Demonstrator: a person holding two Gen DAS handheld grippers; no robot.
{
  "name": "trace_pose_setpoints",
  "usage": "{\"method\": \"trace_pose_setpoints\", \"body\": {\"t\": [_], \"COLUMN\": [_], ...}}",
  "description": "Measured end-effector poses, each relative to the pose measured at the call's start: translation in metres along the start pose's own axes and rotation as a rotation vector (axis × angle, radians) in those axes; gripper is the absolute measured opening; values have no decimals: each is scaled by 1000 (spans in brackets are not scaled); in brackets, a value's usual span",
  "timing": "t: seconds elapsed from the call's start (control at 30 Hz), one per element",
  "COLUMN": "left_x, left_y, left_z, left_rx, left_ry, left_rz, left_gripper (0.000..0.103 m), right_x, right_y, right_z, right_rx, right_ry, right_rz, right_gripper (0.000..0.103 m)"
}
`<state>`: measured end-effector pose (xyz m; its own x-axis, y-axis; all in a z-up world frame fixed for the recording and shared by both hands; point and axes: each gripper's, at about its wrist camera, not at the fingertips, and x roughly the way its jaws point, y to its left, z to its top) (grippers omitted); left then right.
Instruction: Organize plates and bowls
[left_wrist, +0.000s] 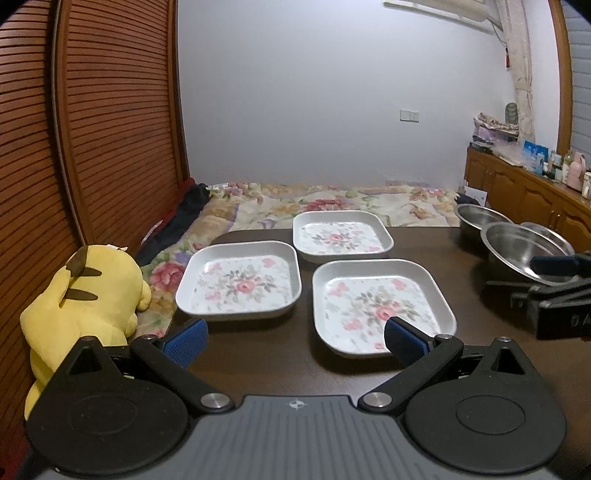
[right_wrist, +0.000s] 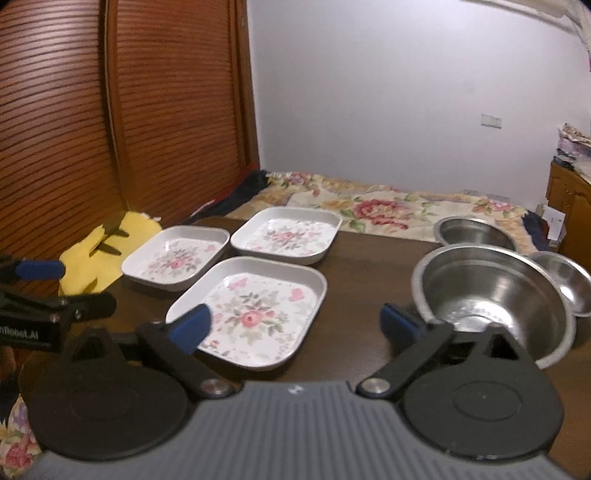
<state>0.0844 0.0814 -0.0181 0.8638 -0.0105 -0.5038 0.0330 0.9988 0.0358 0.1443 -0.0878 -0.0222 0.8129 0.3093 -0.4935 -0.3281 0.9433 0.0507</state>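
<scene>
Left gripper spread wide, empty, low over the near edge of the desk. Its right fingertip overlaps the near plate; left plate just ahead of its left fingertip; far plate behind both. The three plates sit close, not touching.

Right gripper also wide apart, holding nothing. Big bowl just beside its right fingertip; near plate under its left one. Two more bowls: one behind, a small one at the right, tucked against the big bowl.

Bare desk between plates and bowls. Left plate close to the desk's left edge; yellow plush toy beyond it. Flowered bed behind the desk.
</scene>
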Motion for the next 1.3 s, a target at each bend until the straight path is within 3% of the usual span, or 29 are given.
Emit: {"method": "trace_pose_setpoints", "body": {"t": [0.1, 0.23, 0.63, 1.07, 1.3], "left_x": [10, 24, 72, 93, 102], "left_y": [8, 12, 12, 4, 6], "left_z": [2, 2, 2, 5, 11], "left_rx": [-16, -17, -16, -42, -30], "left_ry": [3, 13, 85, 123, 129], "left_rz": [-22, -55, -132, -236, -246], "left_gripper": [103, 98, 63, 33, 26], "right_x": [14, 28, 59, 67, 69], "right_y": [1, 0, -8, -9, -11], "right_z": [0, -2, -3, -6, -9], "right_rx": [13, 30, 37, 35, 60], "right_ry": [38, 80, 111, 121, 117], "right_rz": [14, 20, 18, 26, 16], "right_gripper": [88, 78, 54, 38, 35]}}
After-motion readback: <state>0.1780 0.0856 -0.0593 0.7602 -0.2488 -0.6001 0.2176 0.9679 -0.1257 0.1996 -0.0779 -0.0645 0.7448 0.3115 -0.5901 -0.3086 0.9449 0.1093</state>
